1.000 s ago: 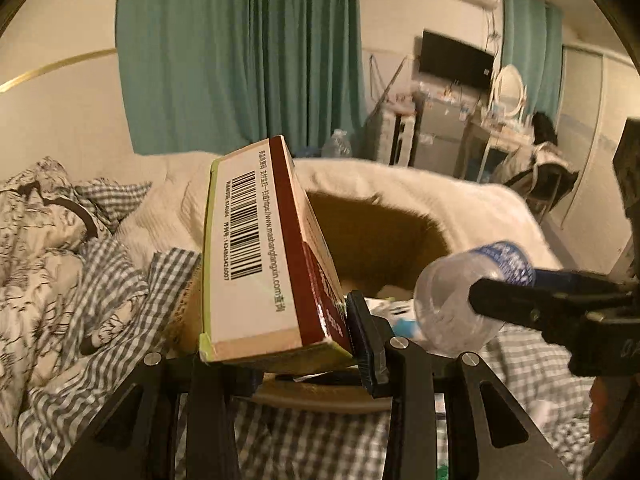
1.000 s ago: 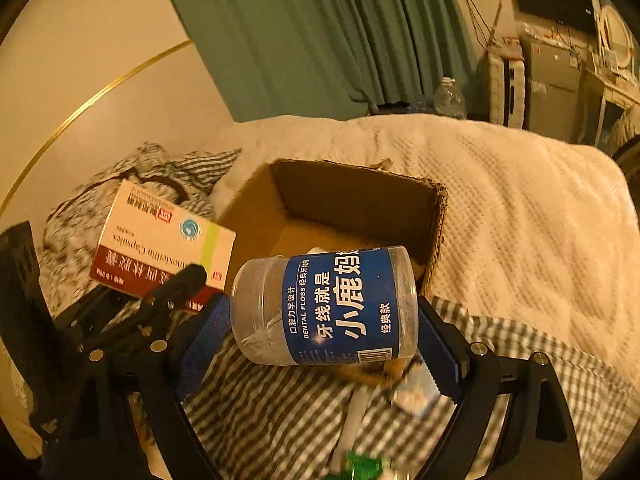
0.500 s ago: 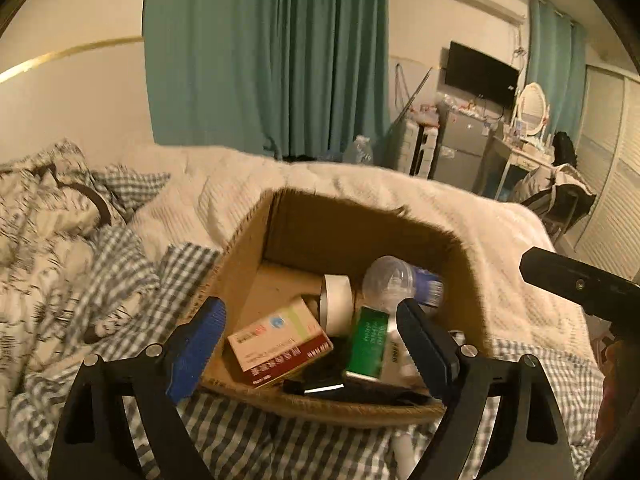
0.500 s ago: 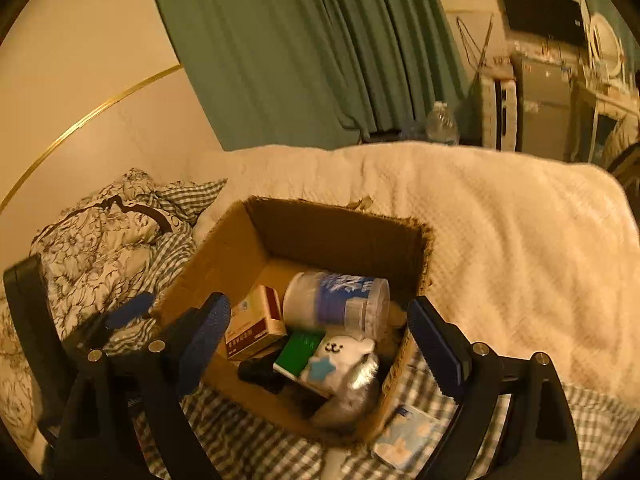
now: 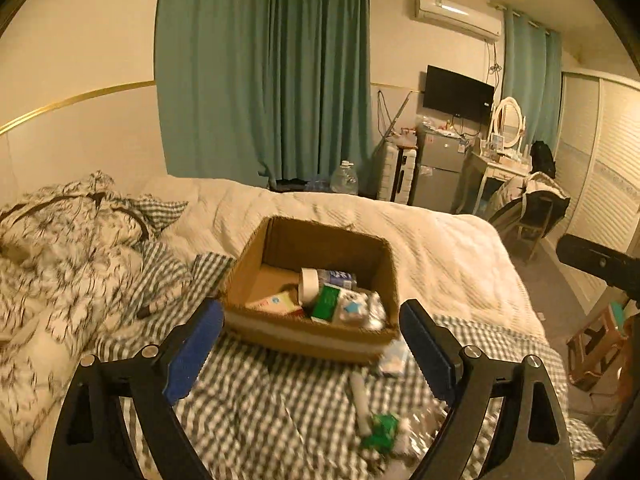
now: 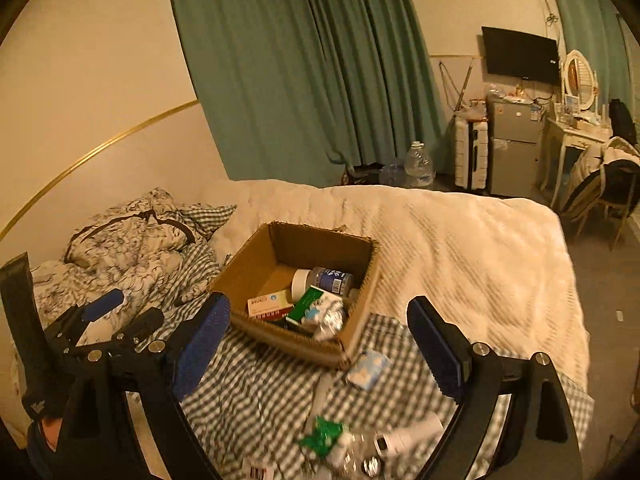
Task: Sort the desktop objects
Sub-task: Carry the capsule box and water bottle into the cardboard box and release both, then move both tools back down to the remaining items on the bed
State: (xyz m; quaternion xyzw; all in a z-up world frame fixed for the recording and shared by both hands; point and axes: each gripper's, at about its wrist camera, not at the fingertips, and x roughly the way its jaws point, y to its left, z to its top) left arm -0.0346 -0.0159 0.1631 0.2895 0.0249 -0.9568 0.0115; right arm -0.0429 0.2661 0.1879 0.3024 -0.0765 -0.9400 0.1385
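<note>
Both tongs, left (image 5: 310,350) and right (image 6: 318,346), were held wide open and empty above the bed's near edge. The cardboard box (image 6: 352,332) lay ahead of them. The loose items (image 6: 320,436), still unsorted, were scattered below, nearer the right tongs; their long axes could not be told.

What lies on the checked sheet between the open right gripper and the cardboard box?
In the right wrist view, a small pale blue packet lies between the right gripper and the cardboard box, just off its near corner.
</note>
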